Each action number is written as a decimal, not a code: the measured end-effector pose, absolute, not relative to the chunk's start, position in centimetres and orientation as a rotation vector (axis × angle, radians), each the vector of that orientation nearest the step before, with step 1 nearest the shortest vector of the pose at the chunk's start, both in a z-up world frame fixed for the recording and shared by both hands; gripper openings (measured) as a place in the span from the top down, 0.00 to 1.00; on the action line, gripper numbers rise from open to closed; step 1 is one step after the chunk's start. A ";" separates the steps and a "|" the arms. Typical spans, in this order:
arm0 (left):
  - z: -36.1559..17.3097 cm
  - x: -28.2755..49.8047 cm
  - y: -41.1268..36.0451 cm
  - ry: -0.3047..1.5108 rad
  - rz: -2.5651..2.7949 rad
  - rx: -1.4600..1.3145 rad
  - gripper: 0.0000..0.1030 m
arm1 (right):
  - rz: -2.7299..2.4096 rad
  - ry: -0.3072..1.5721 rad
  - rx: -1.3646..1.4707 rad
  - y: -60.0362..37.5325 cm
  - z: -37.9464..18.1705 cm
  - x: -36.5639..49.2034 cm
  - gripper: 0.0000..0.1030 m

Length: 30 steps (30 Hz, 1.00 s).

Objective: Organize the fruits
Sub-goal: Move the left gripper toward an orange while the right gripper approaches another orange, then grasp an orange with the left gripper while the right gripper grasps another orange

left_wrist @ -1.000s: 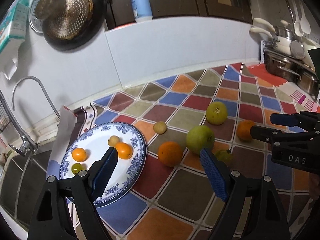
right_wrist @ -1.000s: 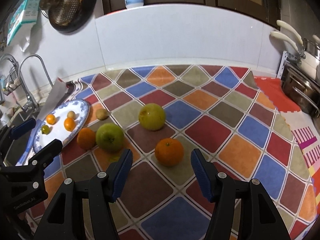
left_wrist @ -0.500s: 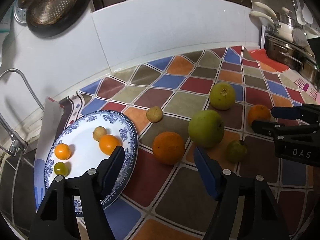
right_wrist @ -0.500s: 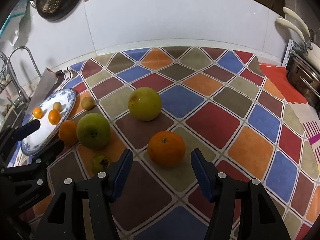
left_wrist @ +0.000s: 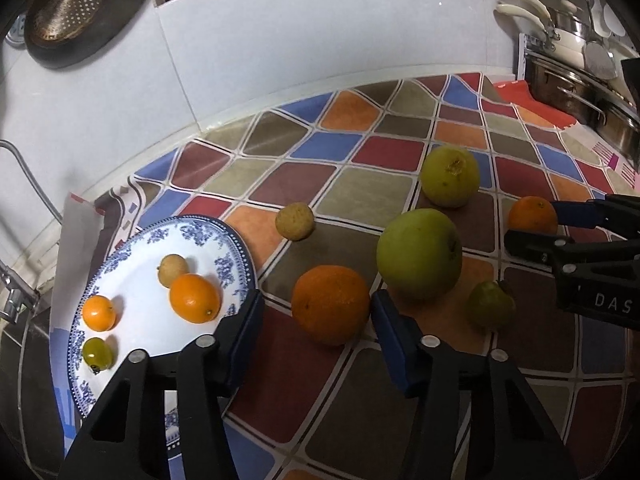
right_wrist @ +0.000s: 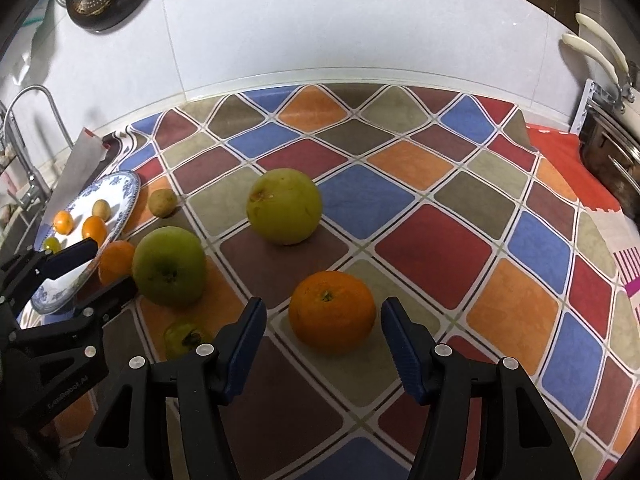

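Observation:
A blue-and-white plate (left_wrist: 236, 240) at the left holds several small fruits. On the chequered mat lie an orange (left_wrist: 330, 304), a green apple (left_wrist: 418, 252), a yellow-green fruit (left_wrist: 450, 176), a small brown fruit (left_wrist: 295, 221) and a small green fruit (left_wrist: 490, 304). My left gripper (left_wrist: 316, 312) is open, its fingers either side of the near orange. My right gripper (right_wrist: 323, 322) is open around a second orange (right_wrist: 332, 311). The right gripper (left_wrist: 532, 224) shows at the right of the left wrist view; the left gripper (right_wrist: 108, 268) shows at the left of the right wrist view.
A white tiled wall (right_wrist: 320, 28) backs the counter. A tap (right_wrist: 24, 120) and sink are at the far left. Steel pots (left_wrist: 580, 92) stand at the far right. A colander (left_wrist: 76, 4) hangs on the wall at upper left.
Both grippers have moved forward and down toward the mat. Each orange now sits between its gripper's open fingers. No fruit has moved.

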<state>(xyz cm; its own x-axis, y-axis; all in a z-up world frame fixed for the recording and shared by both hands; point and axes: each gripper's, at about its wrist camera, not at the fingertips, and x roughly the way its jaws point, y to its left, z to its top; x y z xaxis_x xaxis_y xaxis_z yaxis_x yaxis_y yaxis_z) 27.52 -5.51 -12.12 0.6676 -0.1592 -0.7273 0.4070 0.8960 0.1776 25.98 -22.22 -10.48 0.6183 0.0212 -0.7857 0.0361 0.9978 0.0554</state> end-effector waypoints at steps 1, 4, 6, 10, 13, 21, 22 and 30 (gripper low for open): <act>-12.2 27.6 -5.6 0.785 -0.333 0.341 0.55 | -0.011 0.906 0.069 -22.3 -10.5 26.0 0.45; -12.2 27.6 -5.7 0.789 -0.346 0.337 0.61 | -0.011 0.905 0.058 -22.3 -10.5 26.1 0.52; -12.2 27.7 -5.7 0.789 -0.347 0.337 0.61 | -0.012 0.903 0.055 -22.3 -10.5 26.1 0.57; -12.1 27.5 -5.6 0.785 -0.342 0.327 0.61 | -0.006 0.905 0.056 -22.2 -10.5 25.9 0.57; -11.8 27.1 -5.4 0.785 -0.343 0.317 0.61 | 0.001 0.897 0.052 -22.1 -10.2 25.7 0.57; -9.7 25.6 -4.7 0.745 -0.336 0.285 0.61 | 0.032 0.846 0.048 -21.4 -8.2 24.7 0.57; -9.3 25.2 -4.6 0.732 -0.333 0.283 0.61 | 0.036 0.841 0.047 -21.3 -8.0 24.6 0.57; -6.9 23.0 -3.5 0.669 -0.315 0.255 0.61 | 0.074 0.782 0.031 -20.1 -5.6 22.8 0.57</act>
